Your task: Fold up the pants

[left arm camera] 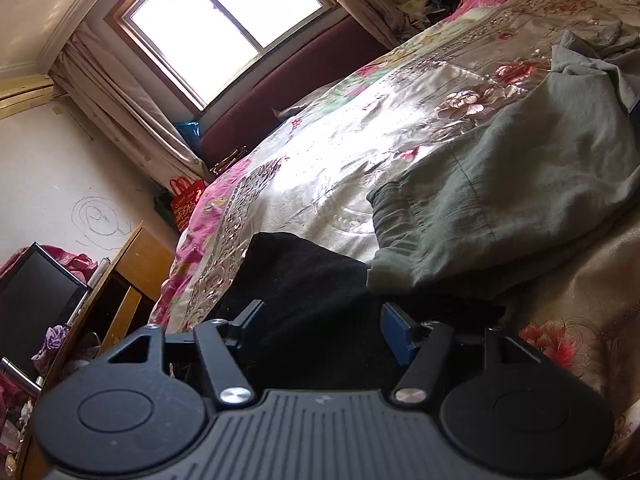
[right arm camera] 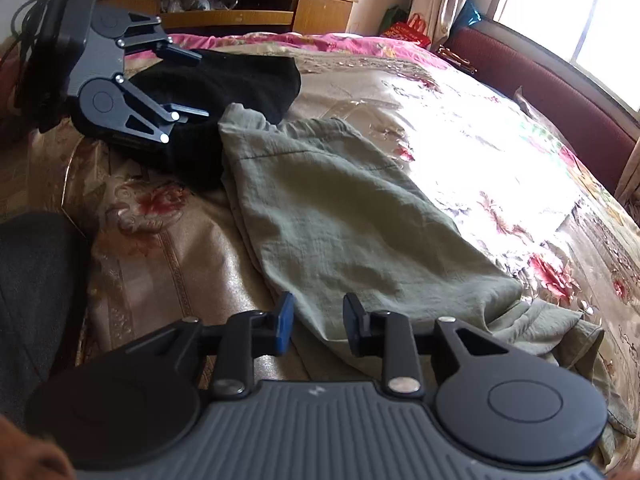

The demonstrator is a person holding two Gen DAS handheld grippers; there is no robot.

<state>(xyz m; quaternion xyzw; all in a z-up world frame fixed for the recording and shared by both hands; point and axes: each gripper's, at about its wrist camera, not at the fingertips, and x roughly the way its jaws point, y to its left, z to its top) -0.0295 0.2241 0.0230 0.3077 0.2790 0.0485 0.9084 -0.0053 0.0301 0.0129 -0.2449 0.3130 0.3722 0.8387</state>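
Note:
Grey-green pants [right arm camera: 340, 208] lie folded over on the floral bedspread [right arm camera: 460, 128], elastic waistband toward the far left. The right gripper [right arm camera: 319, 320] hovers open over their near edge; cloth shows in the gap, and the pads do not press on it. A black garment [right arm camera: 240, 80] lies beyond the waistband. The left gripper [right arm camera: 196, 84] stands open over it with nothing pinched. In the left wrist view, the left gripper [left arm camera: 322, 316] spreads wide above the black garment [left arm camera: 304, 280], with the pants [left arm camera: 500, 184] to its right.
A maroon headboard [right arm camera: 560, 92] and a bright window run along the bed's far side. A wooden cabinet [right arm camera: 260, 8] with a screen stands past the bed's end, a red bag [right arm camera: 408, 30] beside it. A person's dark-clad leg [right arm camera: 32, 280] is at the near left.

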